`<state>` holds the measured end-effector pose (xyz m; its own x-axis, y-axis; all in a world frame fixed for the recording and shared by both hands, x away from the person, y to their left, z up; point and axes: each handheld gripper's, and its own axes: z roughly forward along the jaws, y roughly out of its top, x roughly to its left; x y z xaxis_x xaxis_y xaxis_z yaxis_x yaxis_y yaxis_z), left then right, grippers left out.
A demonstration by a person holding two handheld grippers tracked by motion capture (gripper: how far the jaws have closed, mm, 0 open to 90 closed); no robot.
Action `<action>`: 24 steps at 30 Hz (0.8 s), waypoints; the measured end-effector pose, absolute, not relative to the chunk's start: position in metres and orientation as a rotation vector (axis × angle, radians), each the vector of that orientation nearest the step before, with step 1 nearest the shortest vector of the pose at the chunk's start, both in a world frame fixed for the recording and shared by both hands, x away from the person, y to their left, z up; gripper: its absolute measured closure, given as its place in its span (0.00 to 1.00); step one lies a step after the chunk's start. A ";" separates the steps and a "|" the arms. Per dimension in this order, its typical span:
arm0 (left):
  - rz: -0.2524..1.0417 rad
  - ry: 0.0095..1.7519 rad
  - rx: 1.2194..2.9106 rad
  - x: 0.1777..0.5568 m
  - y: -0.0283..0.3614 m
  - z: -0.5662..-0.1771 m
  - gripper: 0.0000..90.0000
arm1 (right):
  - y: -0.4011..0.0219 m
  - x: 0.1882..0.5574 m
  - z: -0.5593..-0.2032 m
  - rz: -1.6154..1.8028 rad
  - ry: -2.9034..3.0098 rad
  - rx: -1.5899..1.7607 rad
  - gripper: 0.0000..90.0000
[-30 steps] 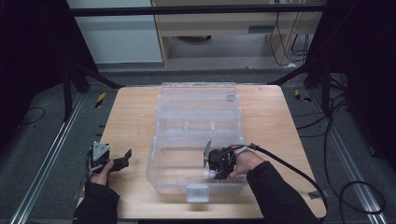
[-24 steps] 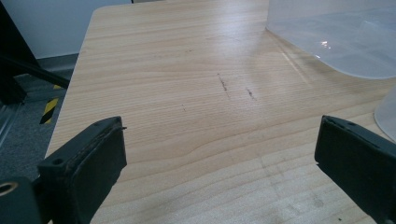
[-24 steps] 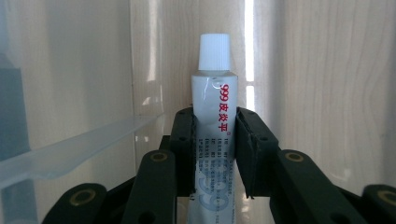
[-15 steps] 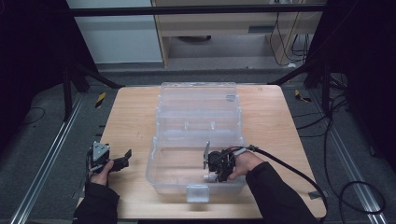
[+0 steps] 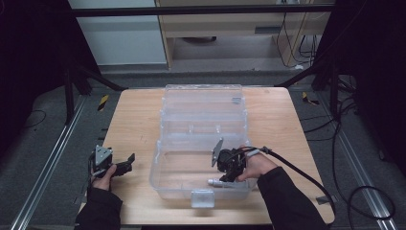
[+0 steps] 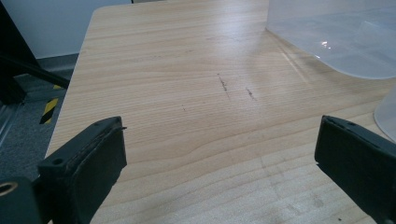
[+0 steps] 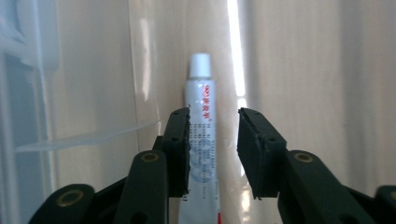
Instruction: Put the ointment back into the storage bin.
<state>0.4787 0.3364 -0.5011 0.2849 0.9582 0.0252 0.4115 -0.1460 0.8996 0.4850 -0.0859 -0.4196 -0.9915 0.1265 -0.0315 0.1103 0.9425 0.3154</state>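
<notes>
One clear plastic box (image 5: 201, 124), one white-capped tube (image 7: 201, 126), two grippers: left gripper (image 5: 125, 163), right gripper (image 5: 225, 178).

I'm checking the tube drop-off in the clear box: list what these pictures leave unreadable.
- Tube, right gripper view: its lower end is cut off by the bottom edge, between the right claw's jaws.
- Red print on the tube: too small to read.
- Tube, high view: a small sliver, partly hidden by the right claw.
- Clear box: compartment walls hard to trace, transparent with glare.

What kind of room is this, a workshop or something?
Probably a lab or test bench: a bare wooden table between black frame posts, loose cables across grey carpet, and a clear plastic box set out for practice.
</notes>
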 end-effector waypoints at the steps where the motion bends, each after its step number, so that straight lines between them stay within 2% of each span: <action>1: 0.818 1.257 1.713 0.479 0.336 -0.501 0.02 | -0.088 0.485 -0.416 0.530 3.024 0.203 0.68; 12: 0.818 1.259 1.712 0.479 0.336 -0.501 0.02 | -0.127 0.479 -0.382 1.002 2.742 0.449 0.49; 24: 0.820 1.259 1.714 0.479 0.336 -0.501 0.02 | -0.180 0.465 -0.371 1.248 2.436 0.722 0.27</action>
<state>0.4786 0.3363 -0.5011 0.2827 0.9588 0.0273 0.4122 -0.1471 0.8991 0.4655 -0.1800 -0.3709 -0.8250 0.5634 -0.0433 0.2939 0.4932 0.8188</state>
